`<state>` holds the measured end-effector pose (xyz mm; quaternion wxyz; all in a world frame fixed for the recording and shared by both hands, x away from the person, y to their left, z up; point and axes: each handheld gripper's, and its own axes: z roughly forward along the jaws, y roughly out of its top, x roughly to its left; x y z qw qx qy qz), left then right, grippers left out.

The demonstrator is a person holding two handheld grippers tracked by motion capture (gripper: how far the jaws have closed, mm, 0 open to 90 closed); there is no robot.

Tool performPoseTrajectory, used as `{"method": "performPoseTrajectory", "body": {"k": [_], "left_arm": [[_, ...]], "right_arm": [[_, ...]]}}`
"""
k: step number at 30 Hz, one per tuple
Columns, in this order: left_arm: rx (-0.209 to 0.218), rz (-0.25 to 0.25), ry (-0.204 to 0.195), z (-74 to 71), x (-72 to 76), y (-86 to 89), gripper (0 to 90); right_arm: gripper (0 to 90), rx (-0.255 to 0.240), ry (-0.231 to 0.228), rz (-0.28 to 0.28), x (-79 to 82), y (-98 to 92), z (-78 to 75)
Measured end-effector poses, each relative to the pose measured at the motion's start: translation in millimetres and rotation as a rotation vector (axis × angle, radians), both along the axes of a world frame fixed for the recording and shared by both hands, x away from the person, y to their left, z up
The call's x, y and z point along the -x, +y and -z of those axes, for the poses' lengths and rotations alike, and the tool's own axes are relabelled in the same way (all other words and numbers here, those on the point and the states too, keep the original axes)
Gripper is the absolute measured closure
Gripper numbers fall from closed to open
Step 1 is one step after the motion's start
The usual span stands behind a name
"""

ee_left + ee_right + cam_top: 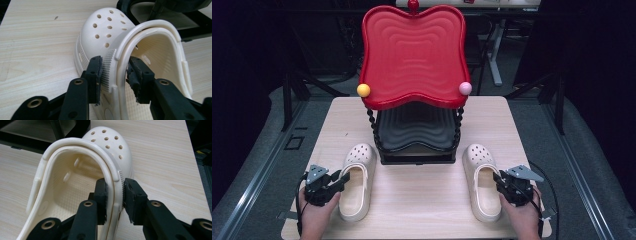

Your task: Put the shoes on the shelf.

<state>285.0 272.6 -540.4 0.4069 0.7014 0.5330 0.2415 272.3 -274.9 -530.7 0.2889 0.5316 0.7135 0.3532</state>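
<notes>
left hand-held gripper [343,178] clamped on the outer side wall of the left cream clog [357,181], one jaw outside against the ribbed edge, the other inside the opening; seen close in the left gripper view [113,75], with the folded-forward heel strap [150,26] arching over the clog [105,37]. right hand-held gripper [497,177] likewise closed on the outer side wall of the right cream clog [481,181]; in the right gripper view [115,195], pads pinching the rim of the clog [75,185] from both sides. both clogs flat on the light wooden bench [417,205], toes pointing away from the person, well apart, one at each side of the two-tier stand. stand near the bench's far middle: red wavy tray [412,55] on top, black tray [414,131] beneath, twisted black posts between. nothing visible lying in either tray. yellow ball [363,90] and pink ball [465,88] at the red tray's front corners. left hand [314,215] and right hand [524,212] at the bench's near edge.
</notes>
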Motion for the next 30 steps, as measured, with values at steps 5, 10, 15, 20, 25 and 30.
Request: {"method": "performPoseTrajectory", "body": {"k": [5, 10, 15, 20, 25, 30], "left_arm": [[-0.007, -0.002, -0.009, 0.2, 0.5, -0.4, 69.0], [-0.025, -0.016, -0.012, 0.2, 0.4, -3.1, 69.6], [-0.050, -0.019, -0.016, -0.3, -0.8, -5.8, 69.9], [-0.050, -0.028, -0.020, 0.5, -2.3, -7.2, 69.0], [-0.050, -0.034, -0.021, 1.8, -4.4, -8.1, 67.5], [-0.064, -0.038, -0.016, 1.5, -7.1, -9.0, 68.2]], "right_arm": [[71.1, -0.015, 0.004, -0.001, -0.2, -0.8, 0.1], [70.8, -0.009, 0.001, -0.002, 0.3, -0.4, 0.5], [71.4, -0.002, 0.004, 0.001, -1.0, 0.7, 0.3], [71.8, 0.012, 0.004, 0.002, -1.3, 3.2, -0.5], [71.7, 0.013, 0.006, 0.007, -1.6, 3.4, -0.1], [71.6, 0.012, 0.007, 0.011, -3.5, 3.9, 0.1]]}}
